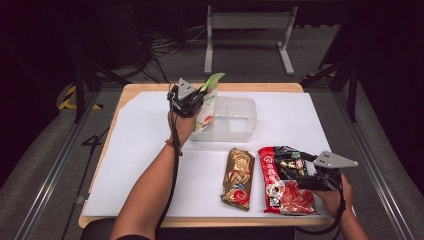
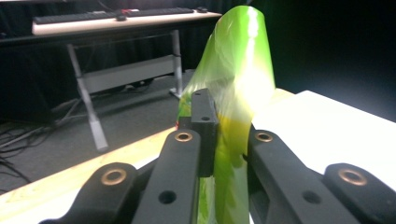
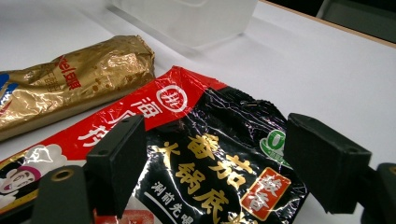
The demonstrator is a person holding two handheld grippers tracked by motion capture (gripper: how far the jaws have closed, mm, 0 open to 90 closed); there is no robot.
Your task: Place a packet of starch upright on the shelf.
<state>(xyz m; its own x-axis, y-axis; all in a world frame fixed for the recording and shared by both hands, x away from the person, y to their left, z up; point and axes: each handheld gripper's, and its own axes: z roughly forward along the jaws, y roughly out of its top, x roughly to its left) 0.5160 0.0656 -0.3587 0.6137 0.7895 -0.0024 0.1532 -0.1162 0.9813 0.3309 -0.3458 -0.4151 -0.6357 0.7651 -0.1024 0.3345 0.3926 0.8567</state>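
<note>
A: You're holding the green packet point(image 1: 208, 102) upright in your left gripper point(image 1: 199, 100), jaws pinched on its thin film, and it's hanging at the near-left corner of the clear plastic tub point(image 1: 240, 117). In the left gripper view the packet point(image 2: 236, 88) is bowing above the jaws, so the grip is sitting low on soft material.

B: Is that a problem?

A: It could be. The film is slick and floppy; if you're loosening before the bottom edge is past the tub's wall, the packet is likely tipping outward and landing on the white sheet point(image 1: 145, 145) instead of inside.

B: And my right hand?

A: Your right gripper point(image 1: 306, 172) is resting over the red-and-black sachet point(image 1: 285, 180) near the front edge of the table point(image 1: 120, 102), with its jaws spread apart. In the right gripper view they're straddling the sachet's point(image 3: 219, 154) black end and not pressing on it.

B: So what am I watching for there?

A: The sachet is lying flat, so closing from above may be sliding it or only crinkling the foil. The gold packet point(image 1: 238, 177) is lying just beside it on the left; a sideways shove could be nudging that one too. I can't tell whether the sachet's corner is lifted enough for a jaw to get under.
</note>
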